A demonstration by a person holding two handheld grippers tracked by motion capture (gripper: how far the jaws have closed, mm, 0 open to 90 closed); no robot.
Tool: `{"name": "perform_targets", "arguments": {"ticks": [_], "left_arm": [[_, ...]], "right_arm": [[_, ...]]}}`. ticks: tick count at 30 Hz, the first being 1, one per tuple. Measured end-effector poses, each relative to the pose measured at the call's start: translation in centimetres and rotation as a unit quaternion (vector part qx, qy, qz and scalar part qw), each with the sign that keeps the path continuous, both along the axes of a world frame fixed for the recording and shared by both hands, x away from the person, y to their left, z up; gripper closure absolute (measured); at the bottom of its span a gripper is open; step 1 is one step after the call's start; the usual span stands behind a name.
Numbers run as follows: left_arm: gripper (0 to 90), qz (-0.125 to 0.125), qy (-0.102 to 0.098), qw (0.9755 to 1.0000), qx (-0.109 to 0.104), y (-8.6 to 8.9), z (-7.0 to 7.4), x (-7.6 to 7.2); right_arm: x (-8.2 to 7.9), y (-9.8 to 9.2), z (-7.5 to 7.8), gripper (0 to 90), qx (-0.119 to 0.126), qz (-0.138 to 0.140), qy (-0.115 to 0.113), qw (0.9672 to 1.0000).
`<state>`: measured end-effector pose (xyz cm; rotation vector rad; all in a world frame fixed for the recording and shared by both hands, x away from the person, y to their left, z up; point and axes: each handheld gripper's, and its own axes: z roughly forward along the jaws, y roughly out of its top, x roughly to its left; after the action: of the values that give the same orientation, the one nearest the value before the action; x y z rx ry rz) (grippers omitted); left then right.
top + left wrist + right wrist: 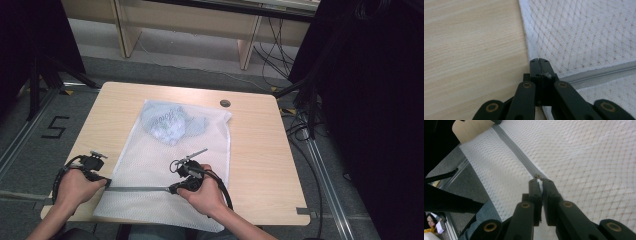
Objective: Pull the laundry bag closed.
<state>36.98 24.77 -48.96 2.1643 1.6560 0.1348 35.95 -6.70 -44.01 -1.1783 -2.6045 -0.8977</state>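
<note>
**Both grippers pinch the zipper line of a white mesh bag**

From the high view, a white mesh bag (pixel 172 165) lies flat on the wooden table (pixel 260 150), its near end hanging slightly over the table's front edge. A bundle of pale blue cloth (pixel 170 125) sits inside it at the far end. A grey zipper (pixel 135 189) runs across the bag near the front. The left gripper (pixel 106 181) meets the zipper's left end at the bag's edge, and the right gripper (pixel 169 189) meets it near the middle of the bag. A small dark disc (pixel 225 103) lies on the table beyond the bag.

In the left gripper view, the left gripper (pixel 539 60) has its jaws pressed together on the bag's (pixel 584 32) edge, just where the zipper (pixel 599 73) ends. Bare table (pixel 471 45) lies to the left.

In the right gripper view, the right gripper (pixel 539 179) has its jaws drawn close, pinching a small metal zipper pull (pixel 537 177) at their tips. The zipper (pixel 515 152) stretches away from the tips toward the table corner (pixel 470 130), with mesh bag (pixel 586 157) on both sides.
</note>
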Motion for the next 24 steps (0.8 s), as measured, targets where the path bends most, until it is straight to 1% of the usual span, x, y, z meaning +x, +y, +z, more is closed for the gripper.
{"name": "perform_targets", "arguments": {"ticks": [1,2,3,4,5,6,7,8,9,10,11,13,14,15,16,17,20,21,22,24], "left_arm": [[89.8,0.000,0.000,1.0000,0.000,0.0,0.0,0.0],[89.8,0.000,0.000,1.0000,0.000,0.0,0.0,0.0],[89.8,0.000,0.000,1.0000,0.000,0.0,0.0,0.0],[89.8,0.001,0.000,1.0000,0.000,0.0,0.0,0.0],[89.8,0.001,0.000,1.0000,0.000,0.0,0.0,0.0],[89.8,0.000,0.000,1.0000,0.000,0.0,0.0,0.0],[89.8,0.000,0.000,1.0000,0.000,0.0,0.0,0.0],[89.8,0.000,0.000,1.0000,0.000,0.0,0.0,0.0],[89.8,0.000,0.000,1.0000,0.000,0.0,0.0,0.0],[89.8,0.000,0.000,1.0000,0.000,0.0,0.0,0.0],[89.8,0.000,0.000,1.0000,0.000,0.0,0.0,0.0],[89.8,0.000,0.000,1.0000,0.000,0.0,0.0,0.0],[89.8,0.000,0.000,1.0000,0.000,0.0,0.0,0.0],[89.8,0.000,0.000,1.0000,0.000,0.0,0.0,0.0],[89.8,0.001,0.000,1.0000,0.000,0.0,0.0,0.0],[89.8,0.000,0.000,1.0000,0.000,0.0,0.0,0.0],[89.8,0.001,0.000,1.0000,0.000,0.0,0.0,0.0],[89.8,0.000,0.000,1.0000,0.000,0.0,0.0,0.0],[89.8,0.000,0.000,1.0000,0.000,0.0,0.0,0.0],[89.8,0.000,0.000,1.0000,0.000,0.0,0.0,0.0]], "right_arm": [[0.0,0.0,0.0,87.1,-0.002,0.000,-0.002,1.0000],[0.0,-0.1,0.0,87.1,0.002,0.001,-0.004,1.0000],[0.0,-0.2,0.0,87.0,-0.003,0.004,-0.006,1.0000],[0.0,-0.2,0.0,87.1,-0.002,-0.002,-0.002,1.0000],[0.0,-0.2,0.0,87.1,0.001,0.000,-0.002,1.0000],[0.0,-0.2,0.0,87.1,0.001,0.001,-0.006,1.0000],[-0.1,-0.3,0.0,87.1,0.001,-0.004,0.002,1.0000],[-0.1,-0.3,0.1,87.1,0.002,-0.001,0.003,1.0000],[-0.1,-0.3,0.1,87.1,0.000,-0.003,0.002,1.0000],[-0.1,-0.3,0.0,87.1,0.002,0.000,-0.005,1.0000],[-0.1,-0.4,0.1,87.1,0.003,-0.001,-0.001,1.0000],[-0.1,-0.5,0.0,87.1,0.003,-0.002,-0.006,1.0000],[-0.2,-0.6,0.1,87.1,0.001,-0.005,-0.001,1.0000],[-0.1,-0.6,0.1,87.1,0.002,-0.005,-0.003,1.0000],[-0.2,-0.7,0.1,87.1,0.000,-0.007,0.001,1.0000],[-0.2,-0.7,0.1,87.1,0.003,-0.002,-0.001,1.0000],[-0.1,-0.8,0.0,87.1,0.003,-0.002,-0.004,1.0000],[-0.2,-0.9,0.0,87.1,0.000,-0.010,0.002,0.9999],[-0.2,-0.9,0.0,87.1,0.003,-0.007,0.000,1.0000],[-0.2,-1.1,0.0,87.1,0.001,-0.010,0.003,0.9999]]}}
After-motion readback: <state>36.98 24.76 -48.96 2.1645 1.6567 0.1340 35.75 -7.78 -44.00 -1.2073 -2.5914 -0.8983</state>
